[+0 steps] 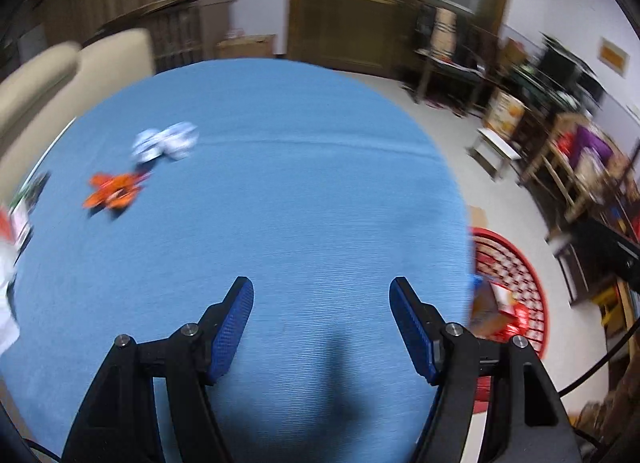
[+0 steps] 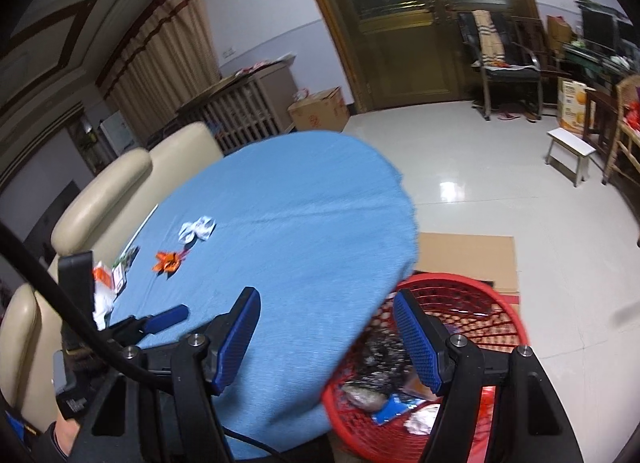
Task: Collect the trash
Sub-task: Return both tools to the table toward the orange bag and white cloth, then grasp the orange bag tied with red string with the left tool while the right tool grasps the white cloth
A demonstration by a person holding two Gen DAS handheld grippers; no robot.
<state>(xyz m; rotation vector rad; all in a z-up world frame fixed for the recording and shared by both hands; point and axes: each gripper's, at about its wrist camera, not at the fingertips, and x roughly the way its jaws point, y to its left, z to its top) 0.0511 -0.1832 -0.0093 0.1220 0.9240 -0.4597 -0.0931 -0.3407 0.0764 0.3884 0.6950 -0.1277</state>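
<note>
Both my grippers, left [image 1: 322, 327] and right [image 2: 327, 337], gape empty. Orange wrapper [image 1: 113, 193] at ten o'clock, white wrapper [image 1: 166, 142] beyond. Approach low, pinch its middle, carry to basket [image 2: 472, 291].

Light: dim, even indoor | Glare: bright patch reflected on the tiled floor [image 2: 450, 189] | Shadow: soft dark patch cast on the blue counter [image 1: 332, 391] | Blur: left view heavily smeared, right view sharper | Distortion: strong fisheye bending, black vignetted corners

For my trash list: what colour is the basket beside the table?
Red, with an open lattice wall; clearest in the right wrist view.
</note>
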